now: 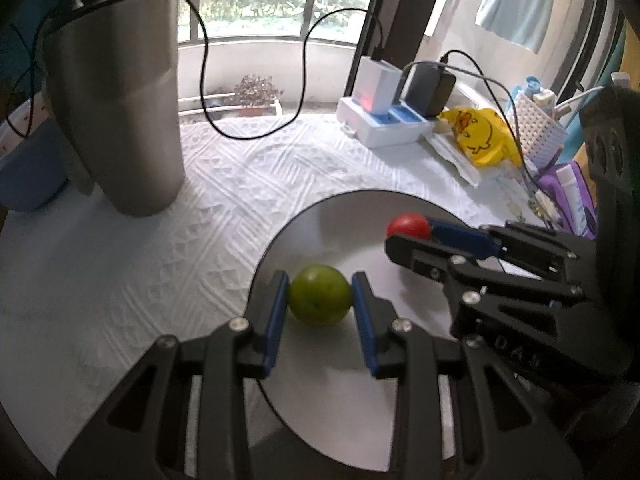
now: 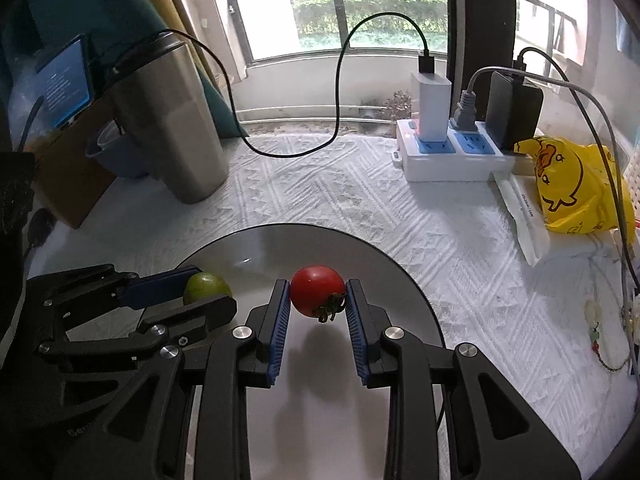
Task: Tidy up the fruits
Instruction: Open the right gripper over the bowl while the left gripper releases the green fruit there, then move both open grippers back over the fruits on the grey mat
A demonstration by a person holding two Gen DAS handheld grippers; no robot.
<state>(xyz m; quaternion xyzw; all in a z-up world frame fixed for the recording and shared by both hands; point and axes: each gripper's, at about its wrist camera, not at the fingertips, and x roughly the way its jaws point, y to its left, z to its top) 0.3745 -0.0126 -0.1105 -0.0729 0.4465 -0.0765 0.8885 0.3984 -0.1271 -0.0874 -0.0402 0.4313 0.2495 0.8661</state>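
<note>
A round green fruit (image 1: 320, 295) sits pinched between the blue pads of my left gripper (image 1: 320, 294), just above the grey round plate (image 1: 328, 220). My right gripper (image 2: 318, 294) is shut on a small red tomato (image 2: 316, 290) with a dark stem, held over the same plate (image 2: 280, 244). In the left wrist view the right gripper (image 1: 408, 232) comes in from the right with the tomato (image 1: 409, 225) at its tip. Seen from the right wrist, the left gripper (image 2: 204, 286) enters from the left with the green fruit (image 2: 207, 286).
A tall steel tumbler (image 1: 120, 92) stands at the back left on the white textured cloth (image 1: 140, 280). A power strip (image 2: 448, 156) with chargers and cables, a yellow duck bag (image 2: 576, 188) and a white basket (image 1: 536, 128) crowd the back right.
</note>
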